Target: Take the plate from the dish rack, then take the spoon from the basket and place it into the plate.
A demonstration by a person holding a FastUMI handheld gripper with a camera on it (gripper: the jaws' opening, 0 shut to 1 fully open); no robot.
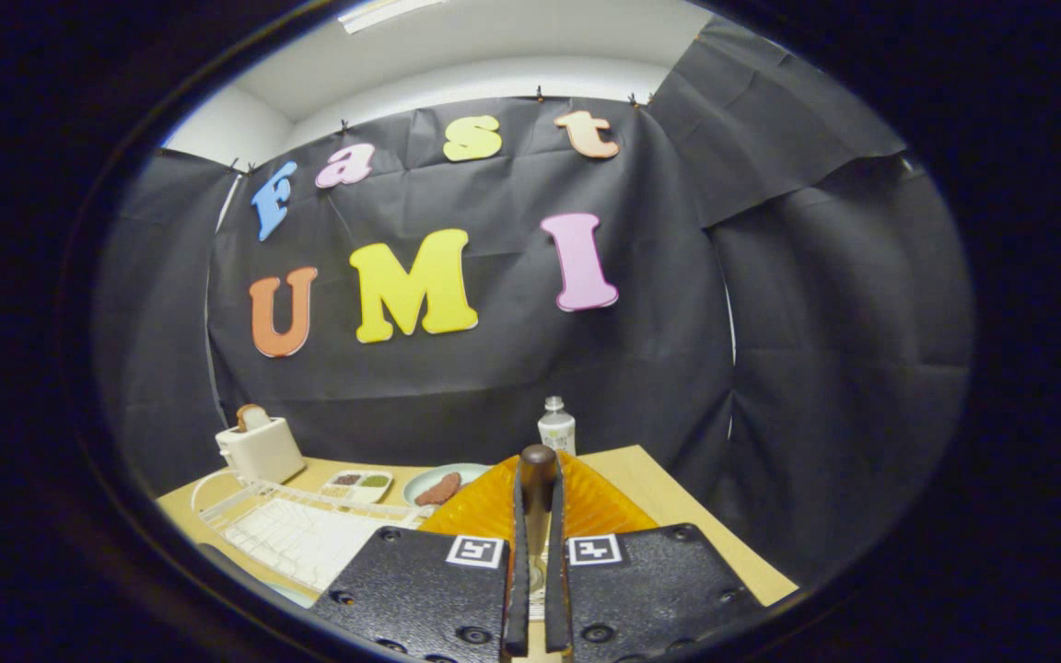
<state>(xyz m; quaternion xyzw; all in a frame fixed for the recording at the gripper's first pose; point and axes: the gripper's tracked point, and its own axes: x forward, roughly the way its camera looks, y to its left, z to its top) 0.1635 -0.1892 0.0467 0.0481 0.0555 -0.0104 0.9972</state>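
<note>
The gripper point(538, 516) had its two fingers point(519, 552) drawn close together, clamped on the brown wooden handle of the spoon point(538, 488), which stood upright in the narrow gap between them with its rounded end poking up just past the fingertips; the bowl of the spoon was hidden low between the finger pads. Directly behind the spoon, and partly covered by the fingers, lay the amber ribbed plate point(484, 506), flat on the wooden table point(678, 516). To the left of the plate sat the white wire dish rack point(300, 529), with nothing standing in the part that showed. Beyond the plate's left edge rested a pale dish point(452, 479) carrying a reddish-brown piece of food point(439, 489), and just left of that a small white tray point(357, 482) with dark and green fillings. Farther left of the plate, at the back corner of the rack, stood a white toaster point(261, 447) with a slice of bread in its slot. Behind the plate, near the wall, stood a small white bottle point(556, 425). The basket could not be made out.
</note>
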